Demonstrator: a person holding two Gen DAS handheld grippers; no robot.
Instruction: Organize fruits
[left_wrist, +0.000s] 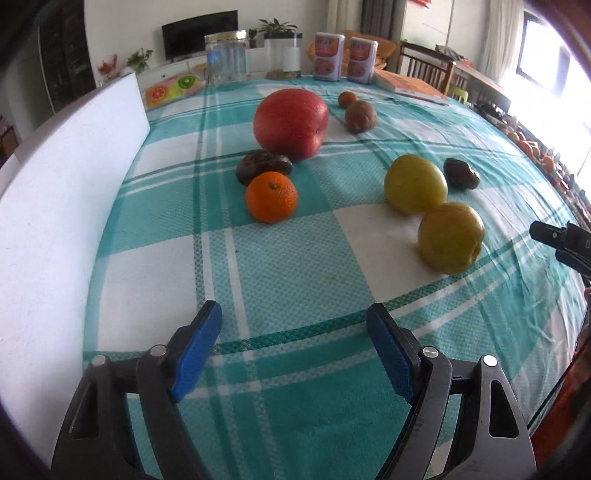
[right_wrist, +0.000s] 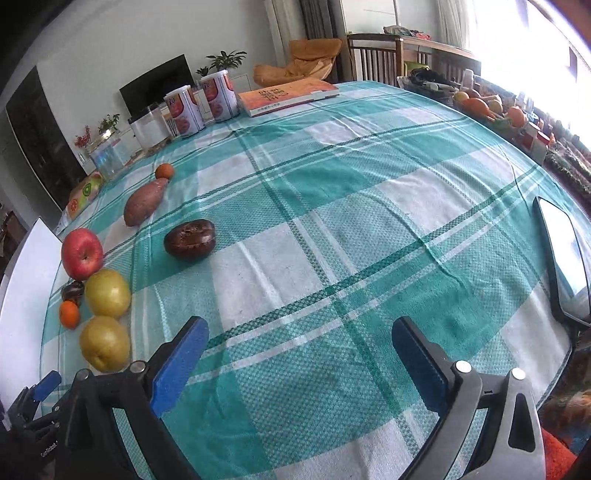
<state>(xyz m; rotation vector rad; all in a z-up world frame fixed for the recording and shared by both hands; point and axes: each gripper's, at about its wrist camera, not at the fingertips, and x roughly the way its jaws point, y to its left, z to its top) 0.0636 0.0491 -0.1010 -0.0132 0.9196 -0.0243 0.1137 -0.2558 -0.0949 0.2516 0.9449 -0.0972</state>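
On the teal checked tablecloth lie a red apple (left_wrist: 291, 123), an orange (left_wrist: 271, 196), a dark brown fruit (left_wrist: 263, 167) between them, two yellow pears (left_wrist: 415, 183) (left_wrist: 450, 237), another dark fruit (left_wrist: 461, 172), a sweet potato (left_wrist: 360, 116) and a small orange (left_wrist: 347, 99). My left gripper (left_wrist: 295, 354) is open and empty, short of the orange. My right gripper (right_wrist: 297, 360) is open and empty; a dark fruit (right_wrist: 190, 240) lies ahead of it, with the sweet potato (right_wrist: 144, 202), the apple (right_wrist: 82, 253) and the pears (right_wrist: 108, 293) (right_wrist: 105, 343) to its left.
A white board (left_wrist: 70, 184) stands along the left table edge. A glass jar (left_wrist: 226, 57), two cans (left_wrist: 328, 55) and a book (left_wrist: 410, 86) stand at the far edge. A phone (right_wrist: 565, 258) lies at the right. A fruit basket (right_wrist: 487, 107) sits beyond the table.
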